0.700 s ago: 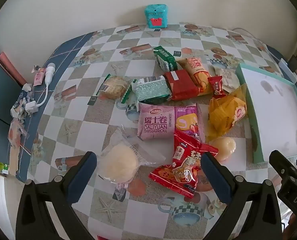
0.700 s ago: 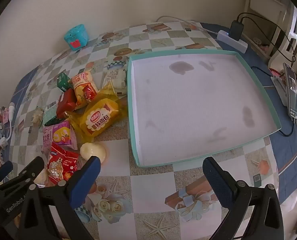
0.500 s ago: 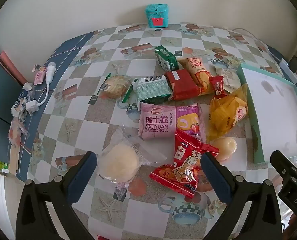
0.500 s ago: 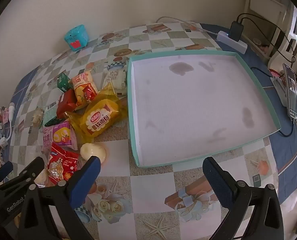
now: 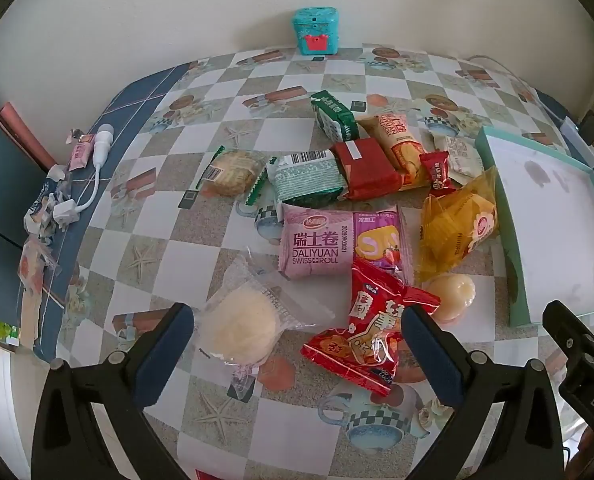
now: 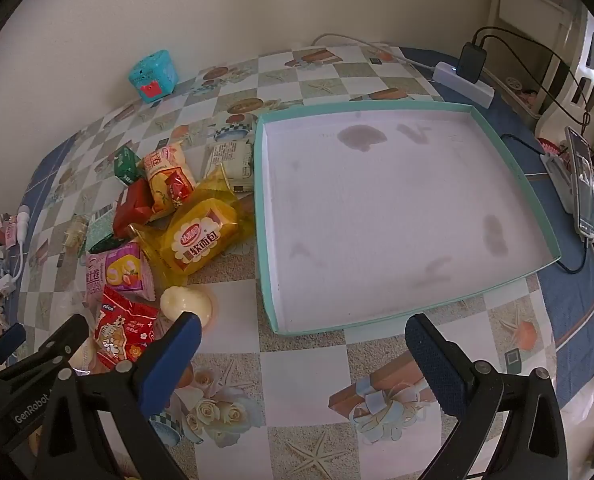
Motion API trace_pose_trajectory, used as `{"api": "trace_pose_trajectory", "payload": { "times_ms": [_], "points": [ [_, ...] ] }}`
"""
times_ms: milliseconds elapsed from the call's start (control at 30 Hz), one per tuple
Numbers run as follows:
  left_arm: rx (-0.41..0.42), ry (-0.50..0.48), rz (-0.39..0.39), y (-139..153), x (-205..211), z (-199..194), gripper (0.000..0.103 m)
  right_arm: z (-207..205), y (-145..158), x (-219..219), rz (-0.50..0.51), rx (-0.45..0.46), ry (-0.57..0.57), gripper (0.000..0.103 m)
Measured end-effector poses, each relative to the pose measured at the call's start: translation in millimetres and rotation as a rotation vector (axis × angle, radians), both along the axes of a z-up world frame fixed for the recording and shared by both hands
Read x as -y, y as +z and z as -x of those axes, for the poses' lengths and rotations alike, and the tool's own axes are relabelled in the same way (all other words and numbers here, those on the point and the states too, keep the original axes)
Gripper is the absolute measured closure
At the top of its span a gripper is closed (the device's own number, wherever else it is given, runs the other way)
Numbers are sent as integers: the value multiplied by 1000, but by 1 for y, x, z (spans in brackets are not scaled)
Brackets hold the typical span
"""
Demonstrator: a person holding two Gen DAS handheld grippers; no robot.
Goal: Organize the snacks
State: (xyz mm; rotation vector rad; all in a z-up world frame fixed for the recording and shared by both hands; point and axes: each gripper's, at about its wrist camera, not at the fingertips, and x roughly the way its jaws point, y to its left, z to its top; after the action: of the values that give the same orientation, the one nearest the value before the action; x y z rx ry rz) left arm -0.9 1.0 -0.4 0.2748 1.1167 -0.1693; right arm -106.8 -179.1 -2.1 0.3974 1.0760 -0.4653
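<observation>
Several wrapped snacks lie in a loose pile on the checked tablecloth, left of a shallow teal tray [image 6: 261, 216] whose white floor holds nothing. Nearest the left gripper [image 5: 297, 344] are a clear-wrapped pale bun [image 5: 239, 326] and a red packet [image 5: 371, 324]; behind them lie a pink Swiss-roll pack [image 5: 339, 242], a yellow bread bag [image 5: 459, 224] [image 6: 201, 236] and a round pale pastry [image 5: 453, 294] [image 6: 185, 302]. That gripper hovers open above the bun and red packet, holding nothing. The right gripper [image 6: 303, 344] is open over bare cloth at the tray's near edge.
A teal toy box [image 5: 316, 31] [image 6: 153, 76] stands against the back wall. A white charger with cable [image 5: 97, 168] and wrappers lie at the table's left edge. A power strip [image 6: 463, 84], cables and a phone [image 6: 583, 184] sit right of the tray.
The left wrist view has shifted very slightly, the snacks drifting a little right and down. The right gripper and the snacks themselves have not moved.
</observation>
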Motion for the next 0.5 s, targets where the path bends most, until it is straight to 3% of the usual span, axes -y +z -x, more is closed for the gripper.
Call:
{"api": "trace_pose_trajectory", "payload": {
  "times_ms": [500],
  "points": [
    [-2,1,0,0,-2,1,0,0,-1,0,0,-1,0,0]
  ]
}}
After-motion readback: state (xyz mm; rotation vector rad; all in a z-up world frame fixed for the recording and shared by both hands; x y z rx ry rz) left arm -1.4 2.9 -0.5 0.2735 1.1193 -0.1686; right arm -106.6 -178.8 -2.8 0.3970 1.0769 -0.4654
